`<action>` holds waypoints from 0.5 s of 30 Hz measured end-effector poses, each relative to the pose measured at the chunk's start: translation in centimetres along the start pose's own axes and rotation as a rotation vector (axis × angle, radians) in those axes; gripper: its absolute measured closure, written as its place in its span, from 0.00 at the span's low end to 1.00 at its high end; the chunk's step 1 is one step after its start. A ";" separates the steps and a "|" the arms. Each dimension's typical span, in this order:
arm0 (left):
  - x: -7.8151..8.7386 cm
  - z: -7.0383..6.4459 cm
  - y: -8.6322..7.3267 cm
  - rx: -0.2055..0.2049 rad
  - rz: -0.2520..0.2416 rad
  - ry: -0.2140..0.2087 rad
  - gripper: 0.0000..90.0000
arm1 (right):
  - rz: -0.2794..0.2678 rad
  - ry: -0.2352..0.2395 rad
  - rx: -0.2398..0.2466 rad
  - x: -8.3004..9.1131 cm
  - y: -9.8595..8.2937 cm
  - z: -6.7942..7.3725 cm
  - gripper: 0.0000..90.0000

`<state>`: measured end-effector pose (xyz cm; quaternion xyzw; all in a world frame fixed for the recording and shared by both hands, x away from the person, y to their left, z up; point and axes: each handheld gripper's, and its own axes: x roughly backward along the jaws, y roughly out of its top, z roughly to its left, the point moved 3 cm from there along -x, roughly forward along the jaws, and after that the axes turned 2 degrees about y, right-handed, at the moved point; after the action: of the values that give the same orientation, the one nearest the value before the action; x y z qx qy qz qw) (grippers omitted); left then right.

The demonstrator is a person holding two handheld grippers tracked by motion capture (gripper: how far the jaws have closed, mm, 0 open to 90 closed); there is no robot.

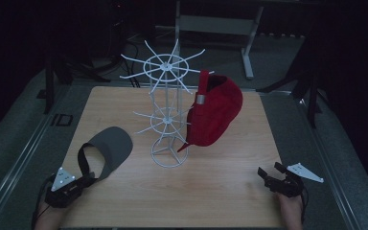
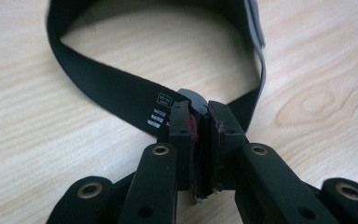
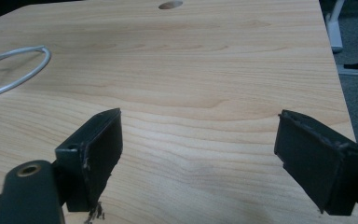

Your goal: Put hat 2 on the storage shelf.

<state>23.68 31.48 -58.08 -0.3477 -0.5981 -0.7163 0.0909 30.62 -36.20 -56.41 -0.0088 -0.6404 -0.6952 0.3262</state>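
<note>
Left gripper (image 2: 200, 128) pinched tight on rear strap (image 2: 121, 93) of grey visor (image 1: 111, 146), lying near-left on table (image 1: 230, 191), likely for lifting onto white rack (image 1: 166, 115). Red cap (image 1: 215, 112) already hung there. Right gripper (image 3: 200, 154) gaped wide, empty, near-right.

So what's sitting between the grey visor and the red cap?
The white wire rack stands between the grey visor and the red cap, which hangs on it, in the high view.

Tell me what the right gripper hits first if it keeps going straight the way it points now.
Probably nothing soon. The right gripper, jaws open, points across bare table. The wire rack's base ring lies off to the left of that line, so the way looks free to the far edge, though depth is hard to judge.
</note>
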 end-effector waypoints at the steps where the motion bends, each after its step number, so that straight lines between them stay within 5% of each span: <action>1: 0.2 0.1 0.2 0.012 -0.026 0.006 0.92 | -0.001 -0.001 -0.001 0.0 0.0 0.0 0.17; 7: 2.4 0.6 2.3 0.050 -0.191 0.014 0.93 | 0.002 -0.001 -0.001 0.0 0.0 0.0 0.17; 15: 3.2 0.0 5.4 0.002 -0.250 0.012 0.93 | -0.003 -0.001 -0.006 0.0 0.0 -0.1 0.17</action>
<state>24.26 30.92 -51.86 -0.2661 -0.6370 -0.7235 0.0051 30.64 -36.27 -56.39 -0.0090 -0.6386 -0.6976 0.3249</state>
